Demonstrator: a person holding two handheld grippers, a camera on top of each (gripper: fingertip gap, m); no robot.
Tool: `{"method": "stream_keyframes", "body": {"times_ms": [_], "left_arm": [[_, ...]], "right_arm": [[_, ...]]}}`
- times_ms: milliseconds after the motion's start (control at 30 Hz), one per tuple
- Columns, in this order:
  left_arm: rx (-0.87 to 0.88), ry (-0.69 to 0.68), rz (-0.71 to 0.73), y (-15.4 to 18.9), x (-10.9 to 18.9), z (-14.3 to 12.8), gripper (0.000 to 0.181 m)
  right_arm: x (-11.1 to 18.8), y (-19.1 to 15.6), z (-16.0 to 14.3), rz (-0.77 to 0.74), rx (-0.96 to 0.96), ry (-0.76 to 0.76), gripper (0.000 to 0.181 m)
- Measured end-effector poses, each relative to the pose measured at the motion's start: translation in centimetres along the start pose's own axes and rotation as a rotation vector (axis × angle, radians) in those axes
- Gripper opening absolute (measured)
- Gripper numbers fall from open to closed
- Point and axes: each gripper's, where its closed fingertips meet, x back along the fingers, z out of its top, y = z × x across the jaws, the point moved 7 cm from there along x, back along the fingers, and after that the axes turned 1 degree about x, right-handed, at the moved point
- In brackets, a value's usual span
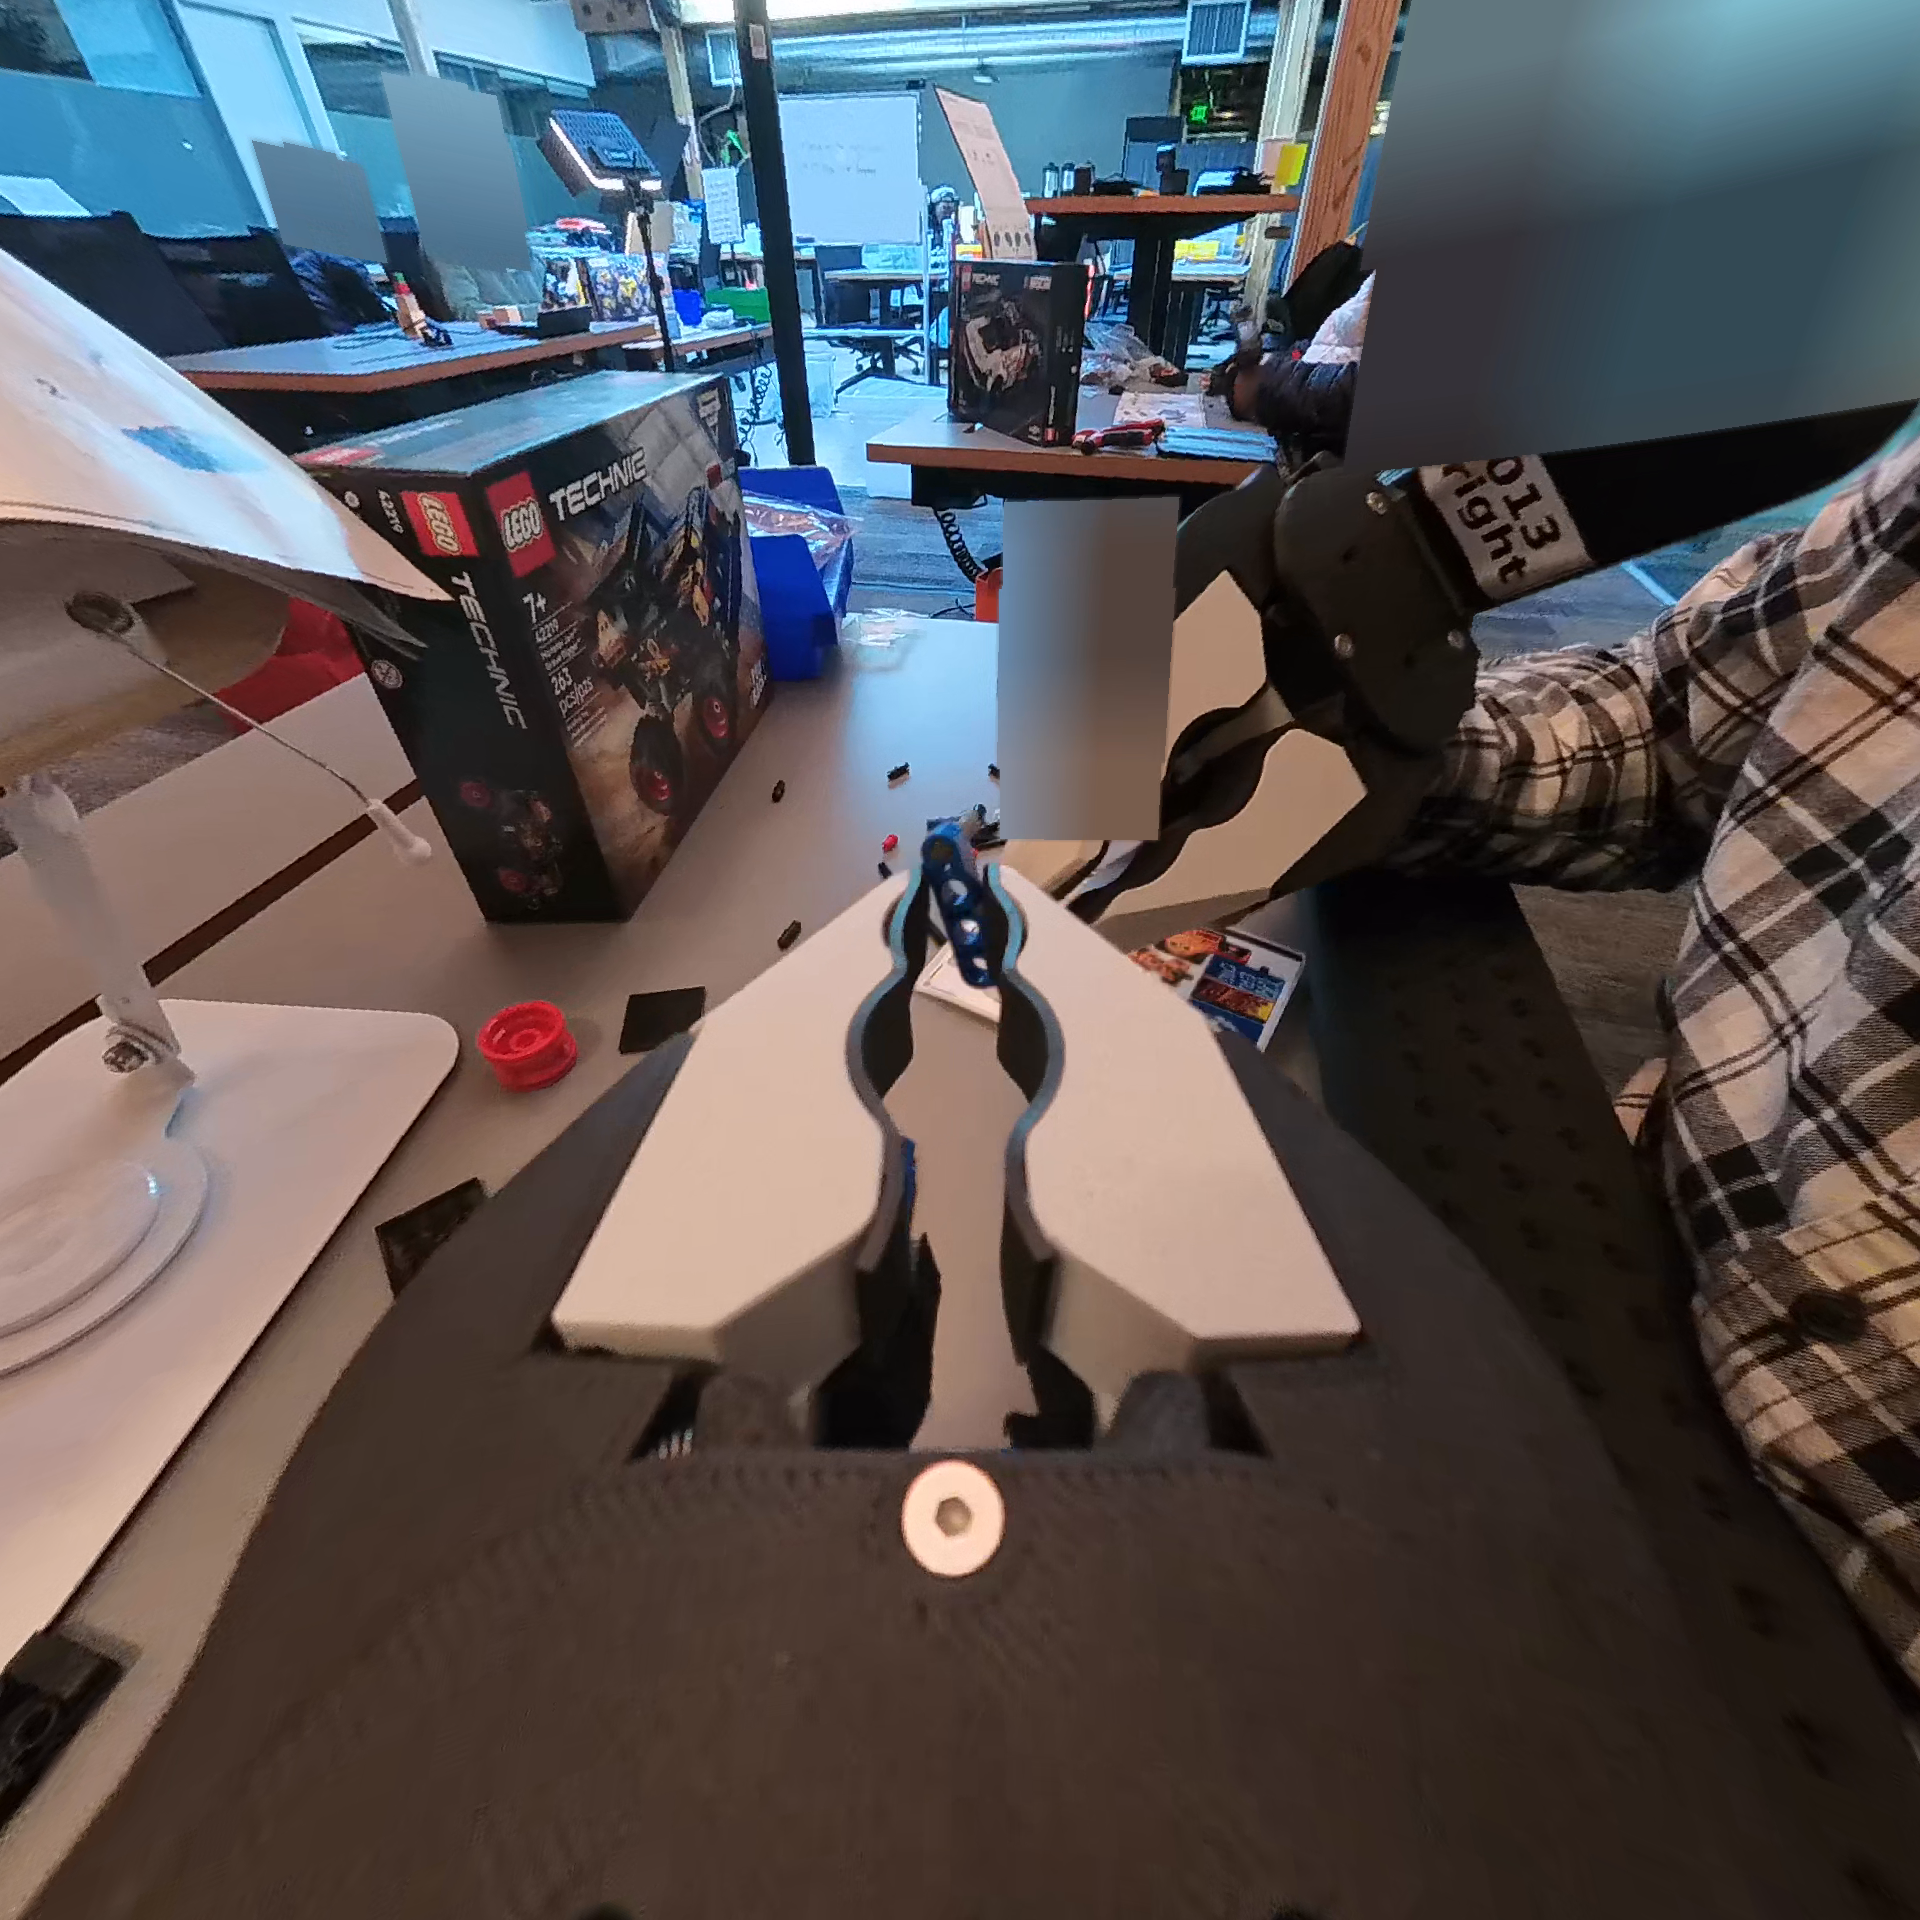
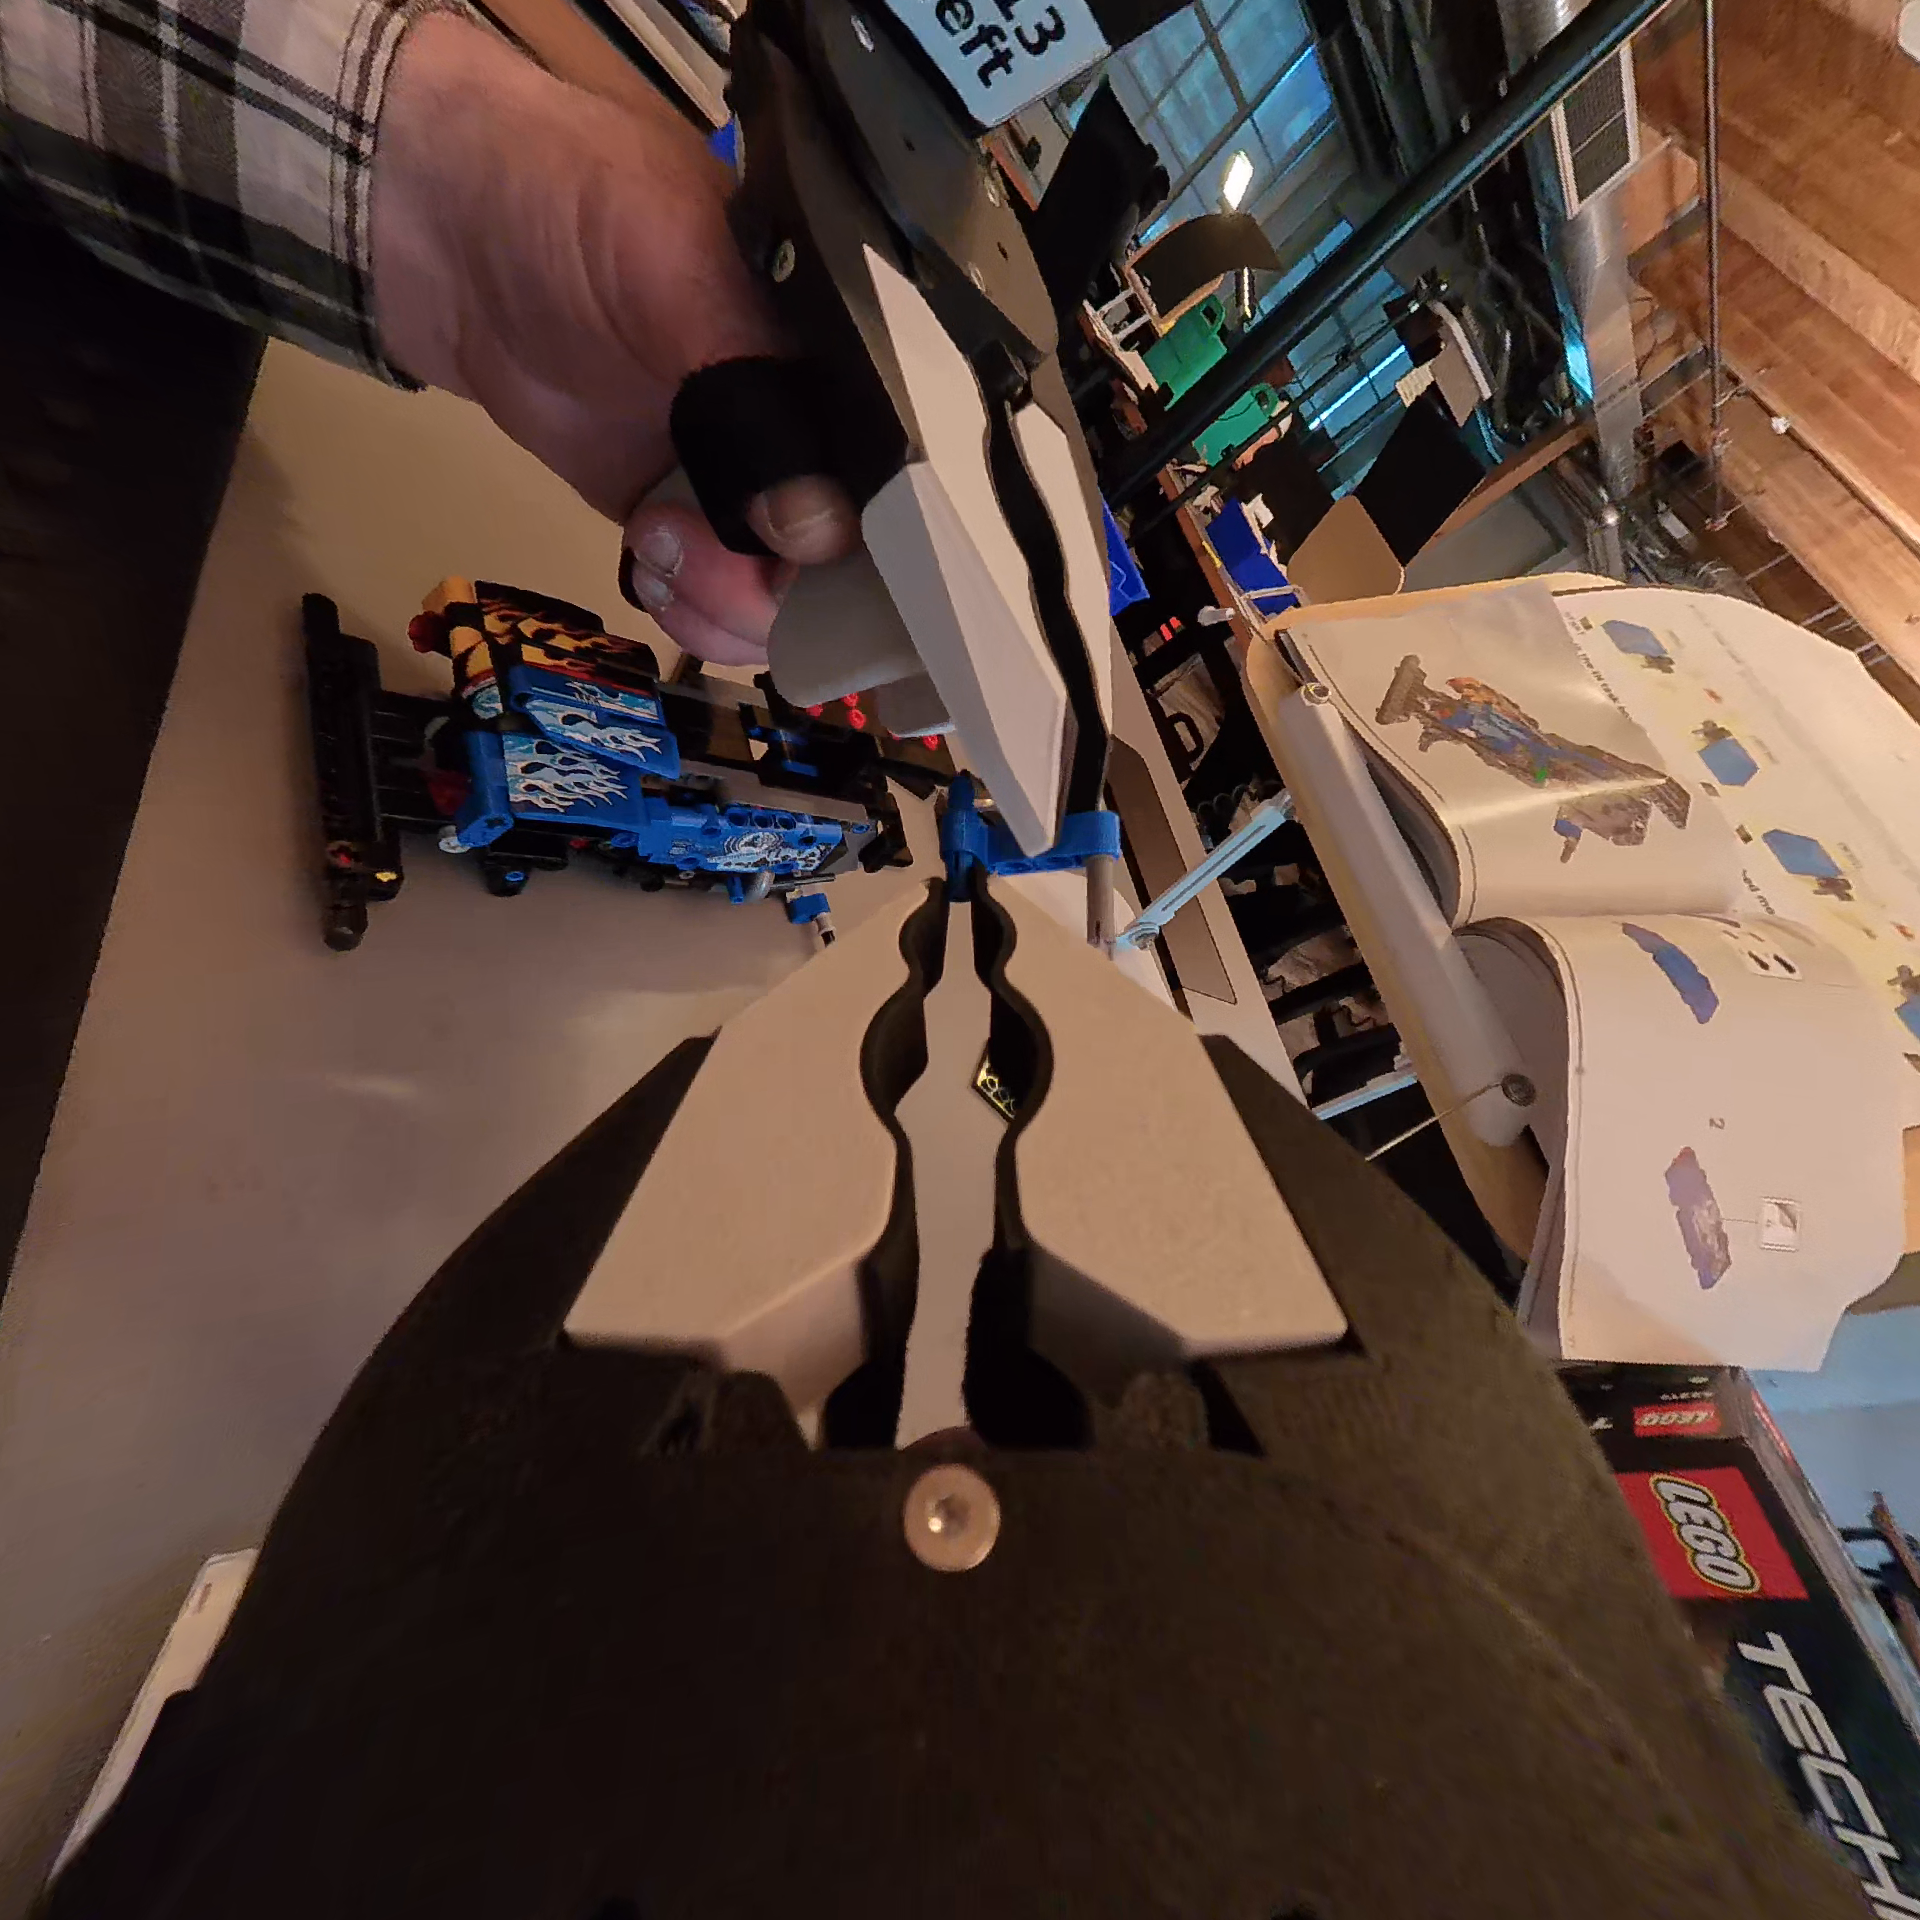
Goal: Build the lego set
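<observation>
Left edge of table (image 1: pixel 343 914): manual (image 1: pixel 135 457) on white stand (image 1: pixel 208 1091), open to a late-looking page. Beside it, set box (image 1: pixel 582 644), then red wheel hub (image 1: pixel 527 1042) and black panel (image 1: pixel 662 1020) lying loose, w/ small pins (image 1: pixel 894 772) scattered toward centre.

Centre: left gripper (image 1: pixel 956 883) clamped on blue beam (image 1: pixel 958 914), tips pinched tight, beam held up off table. In right wrist view same beam (image 2: pixel 1039 844) shows a grey axle (image 2: pixel 1099 899) thru its far end. Right gripper (image 2: pixel 961 902) nipped shut on a small blue connector (image 2: pixel 961 831) at beam's near end — prob. being pressed on; whether seated or just touching, can't tell.

Near table edge in right wrist view: truck body (image 2: pixel 582 769) lying behind the grippers, blue/black w/ flame panels, looks mostly assembled. No wheels on it as far as visible.

Judgement: well along — chassis and bodywork done; left to do: this beam sub-assy, wheels, loose pins.

Hidden/unclear: front of truck behind left gripper and hand (image 2: pixel 561 281); right gripper's tips masked by blur patch in left wrist view; sticker sheet (image 1: pixel 1216 977) partly cut off by gripper.
</observation>
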Motion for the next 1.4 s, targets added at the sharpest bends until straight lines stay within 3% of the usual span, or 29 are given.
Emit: {"method": "stream_keyframes", "body": {"times_ms": [100,167,433,633,833,1100,1267,1400], "left_arm": [[0.001,0.03,-0.009,0.1,0.2,0.3,0.007],[0.001,0.053,-0.007,0.0,0.3,0.5,0.006],[0.052,0.2,-0.112,0.5,1.2,1.5,0.005],[0.033,0.267,-0.25,2.1,1.0,2.1,0.005],[0.009,0.289,-0.425,4.5,0.6,2.3,0.005],[-0.07,0.237,-0.546,7.7,2.5,2.6,0.006],[-0.137,0.16,-0.431,9.6,4.2,1.5,0.006],[-0.14,0.144,-0.272,9.7,5.3,0.5,0.01]], "right_arm": [[0.2,0.2,0.1,0.02,-0.058,0.03,0.004],[0.1,0.3,-0.1,0.071,-0.158,0.054,0.014],[1.1,2.3,-0.8,0.402,-0.811,0.362,0.027],[0.6,1.3,0.1,0.626,-0.986,0.456,0.028],[1.0,-0.4,2.6,0.813,-1.023,0.605,0.018],[1.8,-2.8,5.6,0.846,-0.863,0.61,0.017],[1.8,-4.7,6.7,0.78,-0.687,0.516,0.017],[1.2,-5.0,6.4,0.705,-0.652,0.437,0.017]]}}
